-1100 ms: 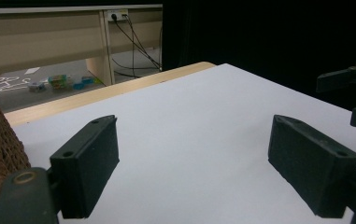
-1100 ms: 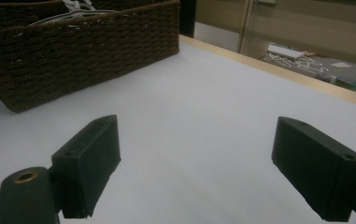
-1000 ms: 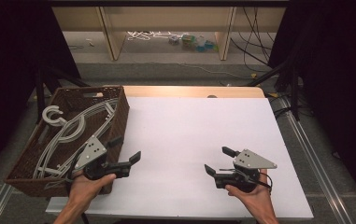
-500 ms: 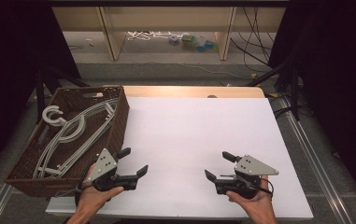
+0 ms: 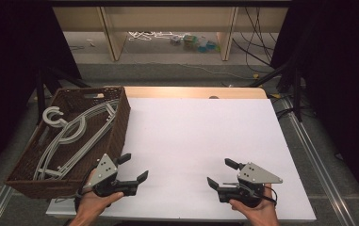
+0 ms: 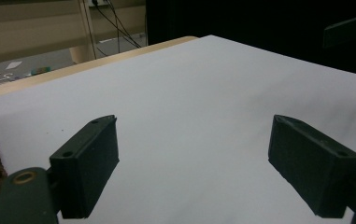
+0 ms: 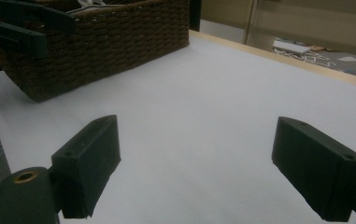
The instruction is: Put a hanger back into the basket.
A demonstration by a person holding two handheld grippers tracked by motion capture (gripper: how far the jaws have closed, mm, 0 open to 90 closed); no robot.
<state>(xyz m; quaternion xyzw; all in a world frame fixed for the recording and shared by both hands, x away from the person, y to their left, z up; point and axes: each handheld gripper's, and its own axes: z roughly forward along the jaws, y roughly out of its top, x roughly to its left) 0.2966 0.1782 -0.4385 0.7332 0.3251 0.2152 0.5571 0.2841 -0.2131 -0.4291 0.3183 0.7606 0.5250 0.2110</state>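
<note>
A brown wicker basket (image 5: 116,136) stands at the table's left and holds several grey plastic hangers (image 5: 69,136). My left gripper (image 5: 134,167) hovers open at the front left, just right of the basket's near corner, with nothing between its jaws. In the left gripper view the left gripper (image 6: 192,158) looks across bare white table. My right gripper (image 5: 222,173) is open at the front right, pointing left, jaws empty. The right gripper view has the right gripper (image 7: 199,163) facing the basket (image 7: 105,42) and the other gripper (image 7: 21,23) at its top left.
A white sheet (image 5: 200,141) covers the table, with a wooden strip (image 5: 191,92) along the far edge. Beyond the table stand a low shelf (image 5: 167,19) and loose cables (image 5: 144,36) on the floor. Dark curtains flank both sides.
My left gripper has moved down and to the right, off the basket's near edge to the white sheet. The right gripper shifted slightly toward the front edge.
</note>
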